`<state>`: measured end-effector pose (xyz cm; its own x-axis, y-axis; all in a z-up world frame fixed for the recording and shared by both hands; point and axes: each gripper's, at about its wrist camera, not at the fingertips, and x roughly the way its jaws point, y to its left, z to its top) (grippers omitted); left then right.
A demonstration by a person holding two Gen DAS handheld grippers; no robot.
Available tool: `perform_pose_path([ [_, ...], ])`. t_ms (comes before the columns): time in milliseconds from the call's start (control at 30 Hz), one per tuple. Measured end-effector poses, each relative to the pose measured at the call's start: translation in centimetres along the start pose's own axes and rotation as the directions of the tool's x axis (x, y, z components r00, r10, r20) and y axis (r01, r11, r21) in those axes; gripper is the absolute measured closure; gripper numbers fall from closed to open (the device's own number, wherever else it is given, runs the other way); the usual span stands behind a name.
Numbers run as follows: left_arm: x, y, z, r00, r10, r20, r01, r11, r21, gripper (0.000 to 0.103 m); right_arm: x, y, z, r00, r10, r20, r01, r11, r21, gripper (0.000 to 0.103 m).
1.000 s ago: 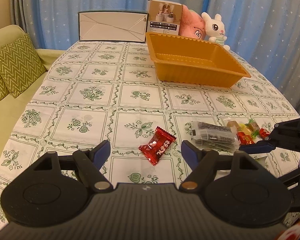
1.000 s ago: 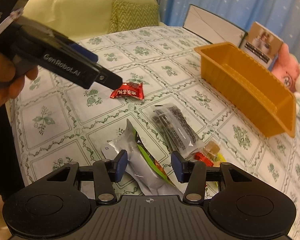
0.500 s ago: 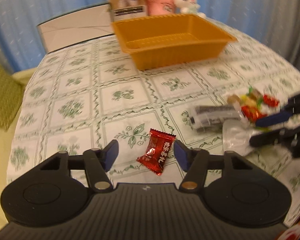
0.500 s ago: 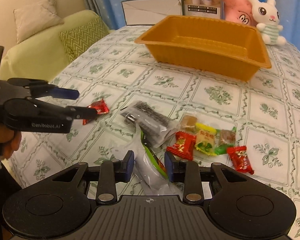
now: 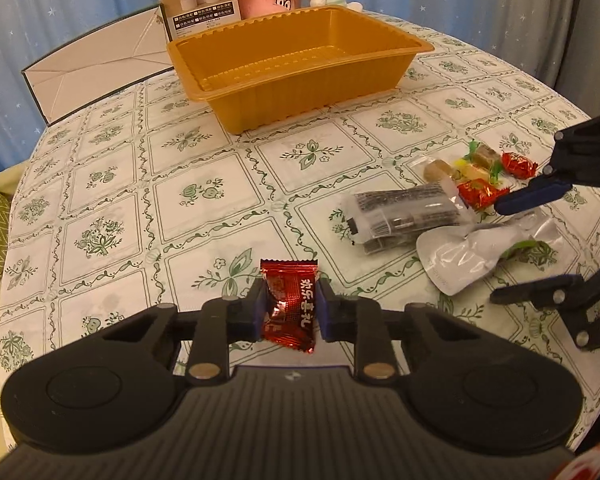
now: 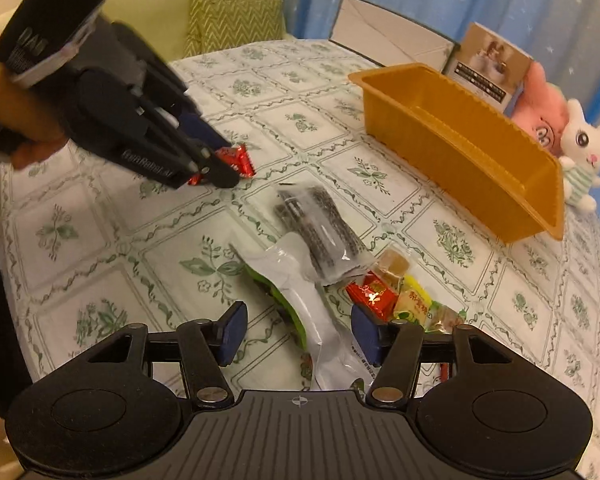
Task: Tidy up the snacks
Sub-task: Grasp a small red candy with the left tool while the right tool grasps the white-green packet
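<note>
Grip detail, snack sorting: my left gripper [image 5: 289, 307] is clamped on the red candy [image 5: 290, 305], its blue pads pressing the wrapper's two long sides, while my right gripper [image 6: 296, 334] hangs with its jaws apart above the silver pouch [image 6: 320, 312]. From the left wrist view the orange tray [image 5: 300, 68] stands at 12 o'clock, well apart and with nothing in it, so I judge the step in hand to be the carry of this first piece to the tray. The hold sits on crinkly foil rather than on the hard centre, as far as I can tell, so I would lift straight up before swinging forward, keep the squeeze steady, and let go only once past the tray's near wall, low over its ribbed floor. The dark packet [image 5: 404, 212] and the small heap of wrapped sweets [image 5: 480, 172] lie at 2 o'clock on the tablecloth [image 5: 204, 184]; I would steer the right gripper clear of the left one's path.
</note>
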<state>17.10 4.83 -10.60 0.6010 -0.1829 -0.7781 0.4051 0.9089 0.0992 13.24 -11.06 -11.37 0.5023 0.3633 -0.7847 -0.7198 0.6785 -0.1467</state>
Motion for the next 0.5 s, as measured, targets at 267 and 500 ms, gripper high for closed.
perform_pose_path([
  [267, -0.25, -0.05, -0.27, 1.000, -0.005, 0.005, 0.005, 1.000, -0.021, 0.080, 0.34, -0.55, 0.46, 1.000, 0.009, -0.006, -0.009, 0.999, 0.045, 0.073],
  [500, 0.02, 0.09, -0.17, 1.000, -0.001, 0.014, 0.001, 0.999, -0.039, 0.080, 0.22, -0.05, 0.55, 1.000, 0.016, 0.002, -0.016, 0.997, 0.079, 0.076],
])
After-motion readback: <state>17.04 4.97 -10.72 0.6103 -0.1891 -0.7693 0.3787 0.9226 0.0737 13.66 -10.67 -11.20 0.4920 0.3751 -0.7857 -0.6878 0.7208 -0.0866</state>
